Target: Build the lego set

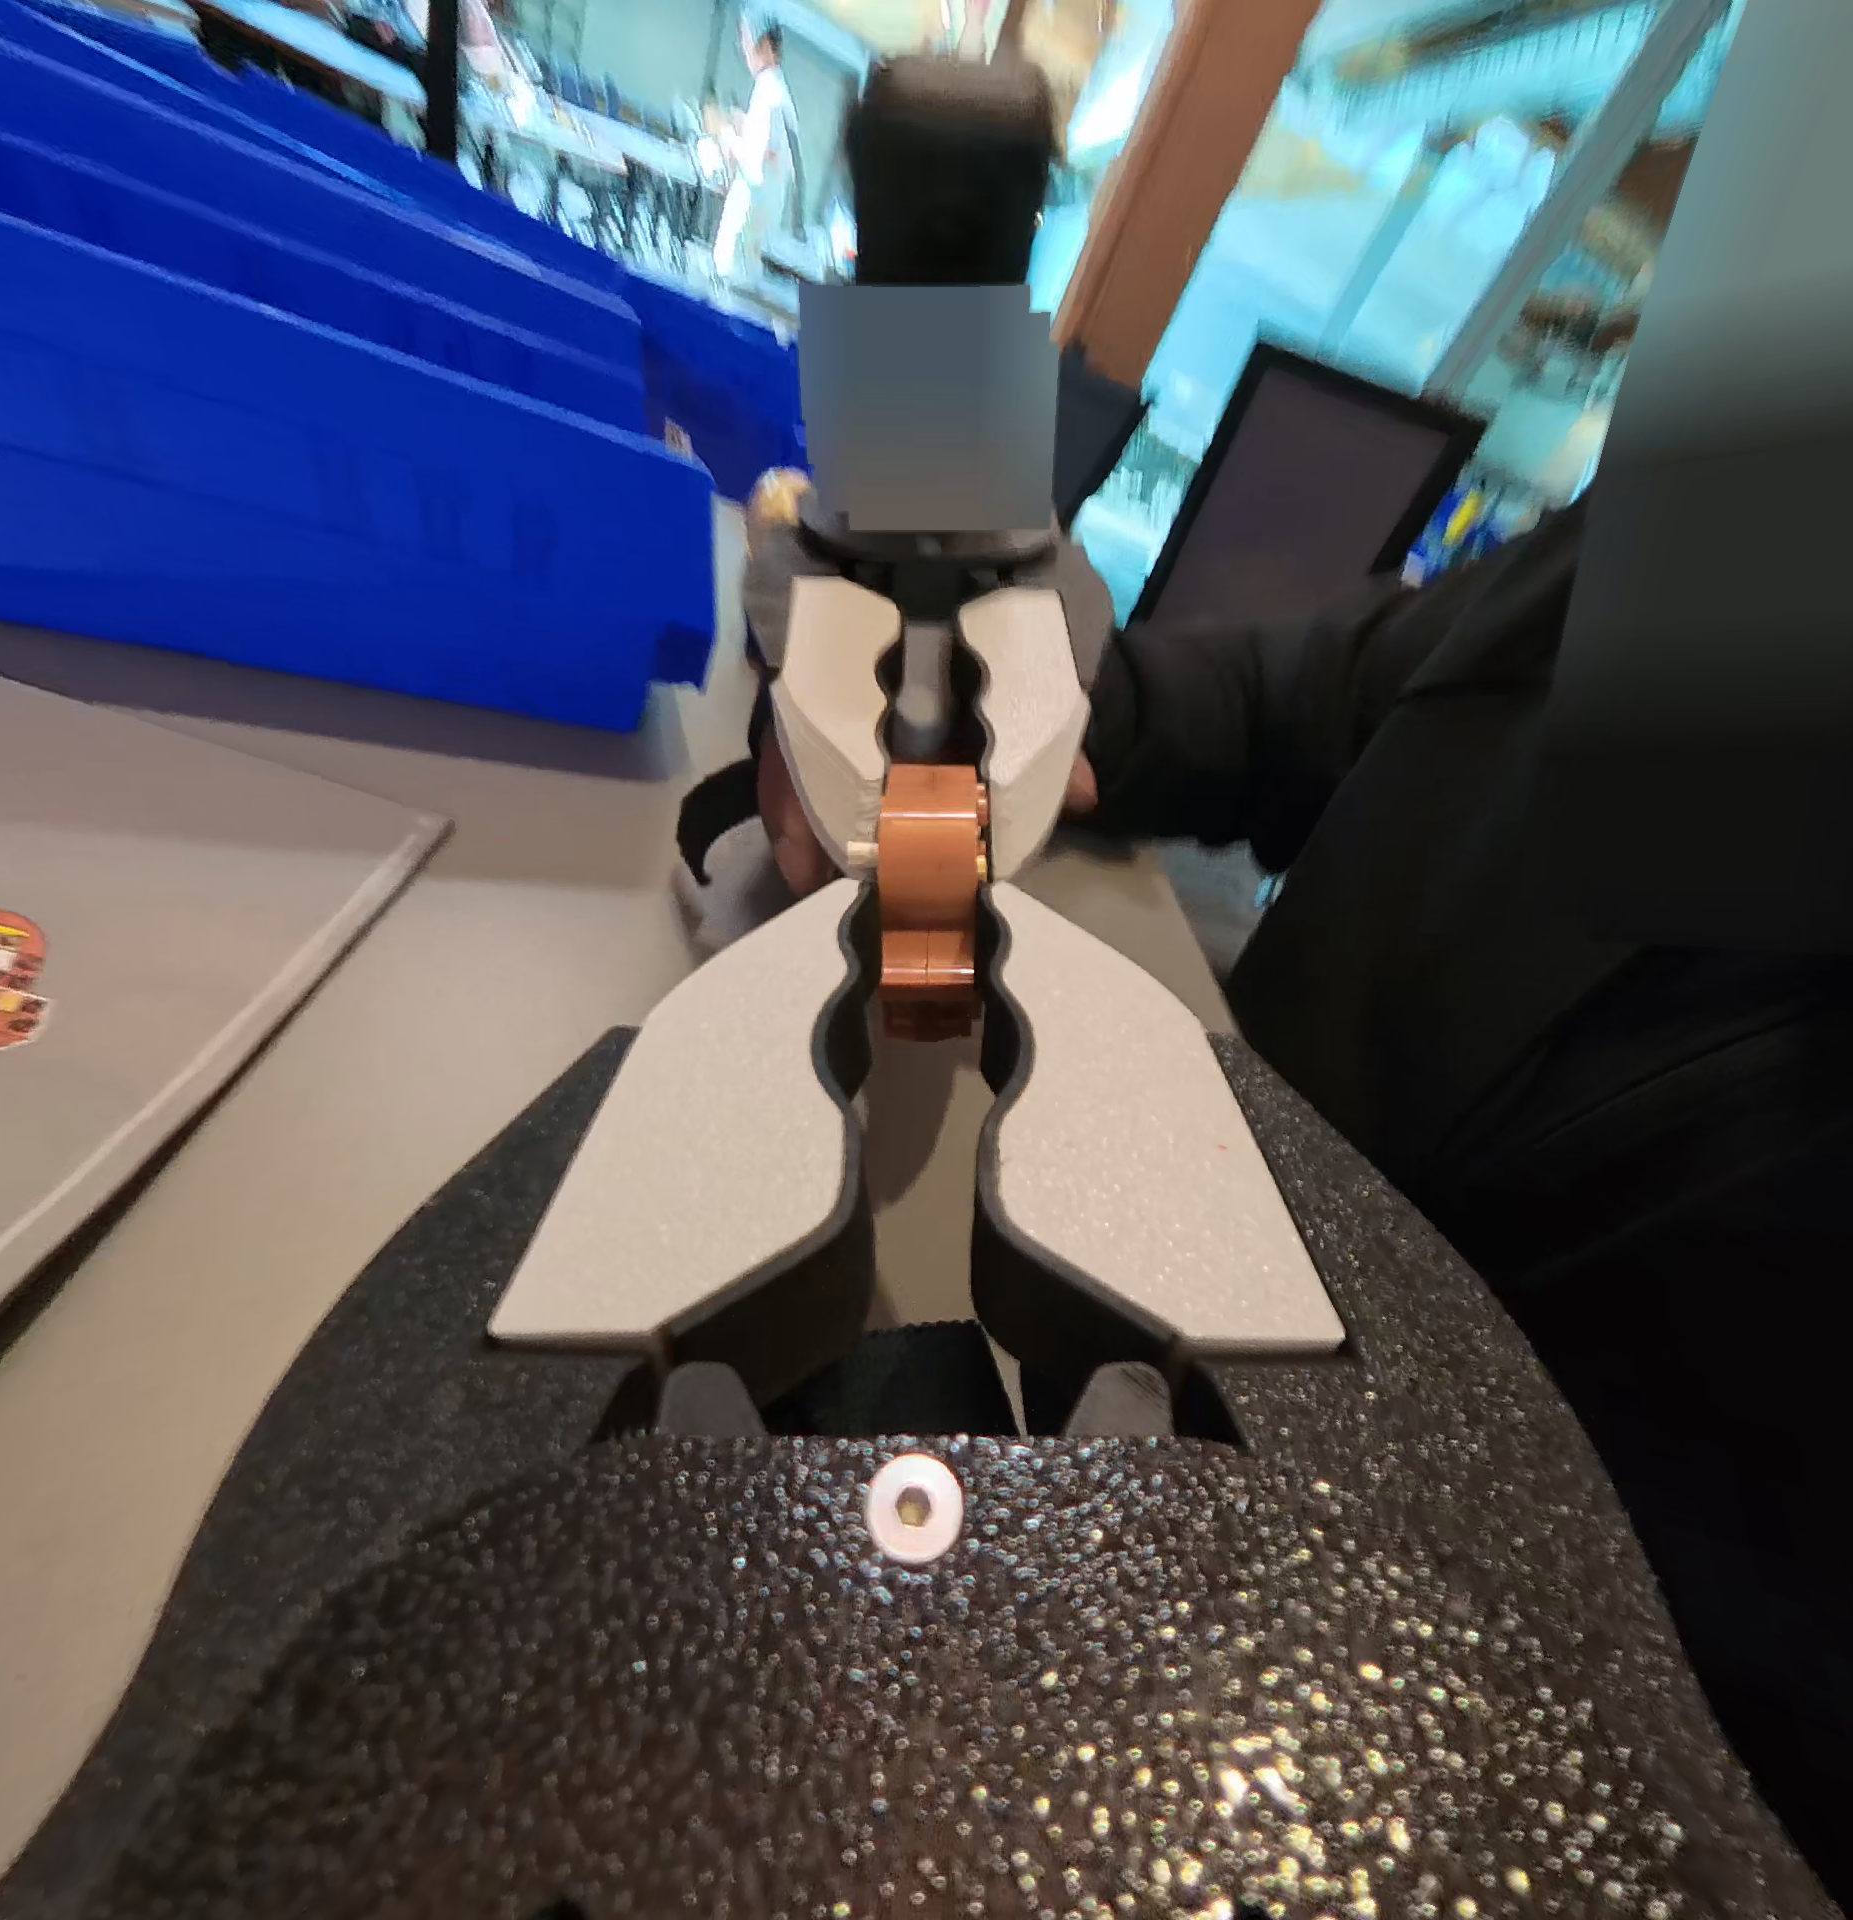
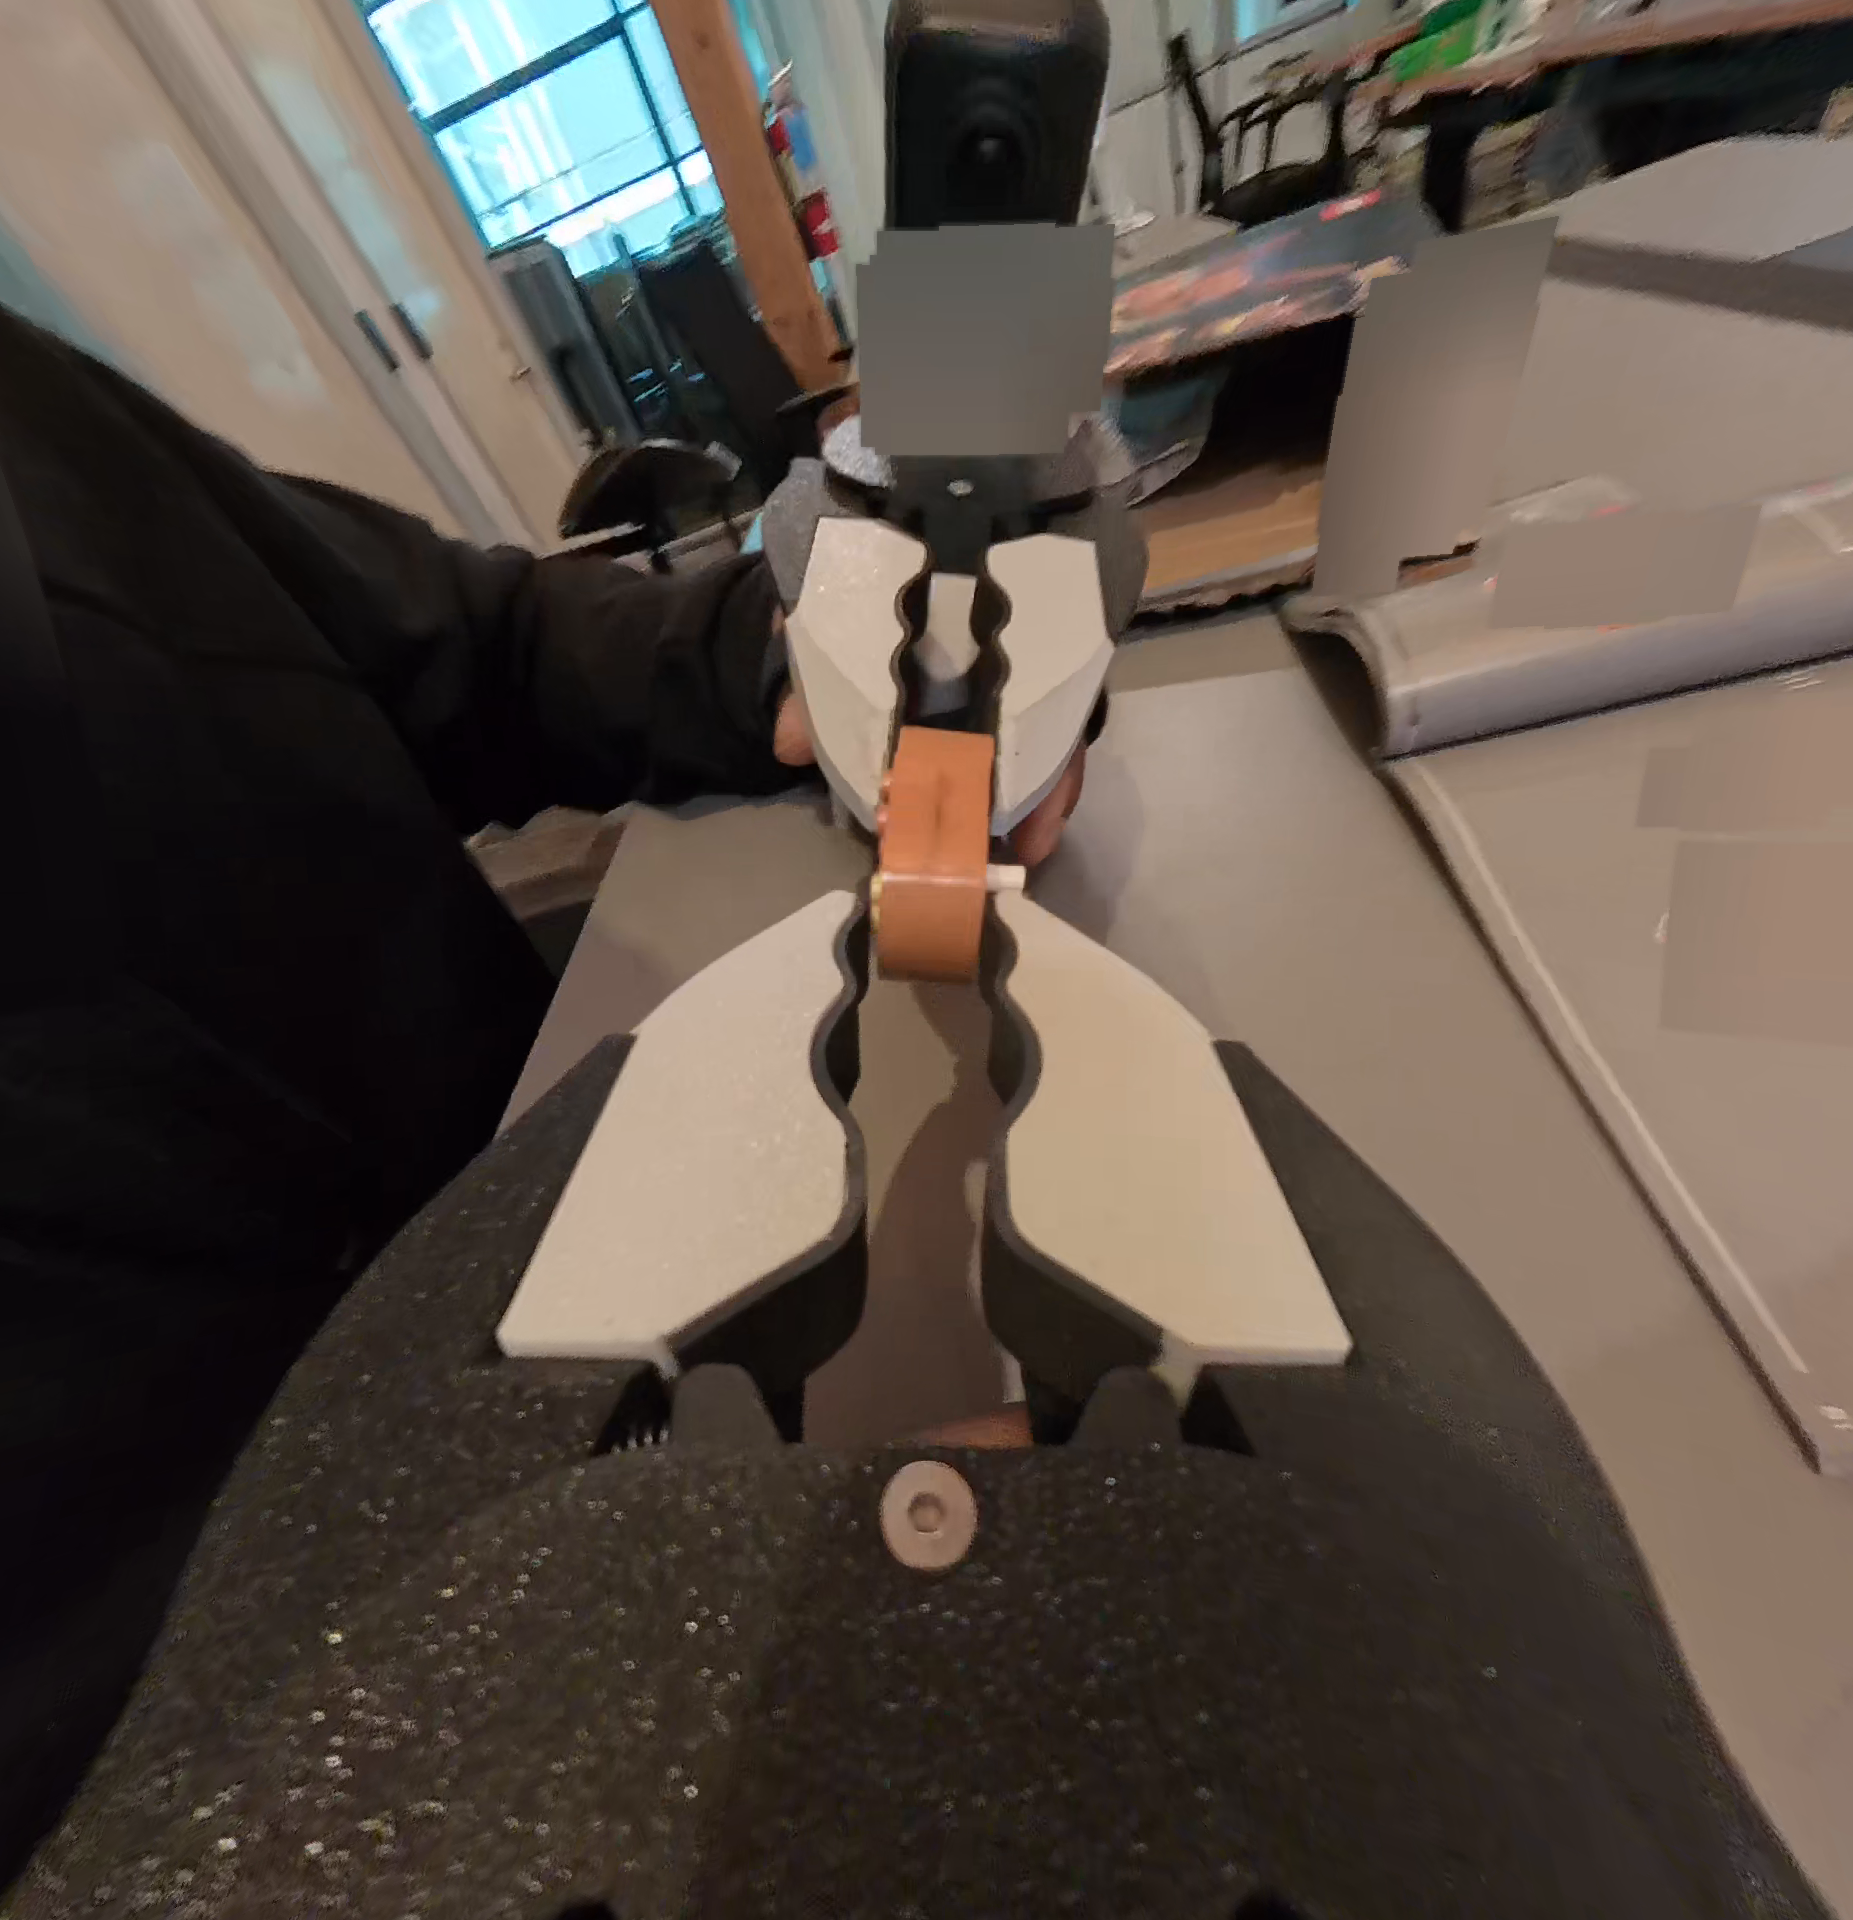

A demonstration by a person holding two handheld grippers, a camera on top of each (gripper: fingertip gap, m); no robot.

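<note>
Right now, from the left wrist view, the left gripper (image 1: pixel 927 914) has its fingers (image 1: pixel 740 1049) clenched on the near end of a small brown brick assembly (image 1: pixel 927 883), both wavy inner faces pressing its sides. Straight ahead of those fingers, the right gripper (image 1: pixel 932 800) comes in from the opposite direction and clamps the far end of the same piece, so the two sets of tips nearly meet nose to nose. A little white peg (image 1: pixel 860 852) sticks out just left of the fingertips. Beneath it all lies the grey worktop (image 1: pixel 548 935); a grey board (image 1: pixel 174 935) sits off to the left of the fingers, and blue bins (image 1: pixel 330 436) stand well beyond it.

Over to the right wrist view, same story mirrored: the right gripper (image 2: pixel 927 925) grips the brown brick assembly (image 2: pixel 932 894) at its rounded near end, fingers (image 2: pixel 735 1060) pressed on either side, while the left gripper (image 2: pixel 943 769) holds the far end. The piece hangs clear above the worktop (image 2: pixel 1265 883), held at both ends. Grey folders or sheets (image 2: pixel 1628 686) lie away to the right of the fingers.

As for progress, neither view reveals whether anything is being joined or pulled apart; the assembly simply sits shared between both grips.
</note>
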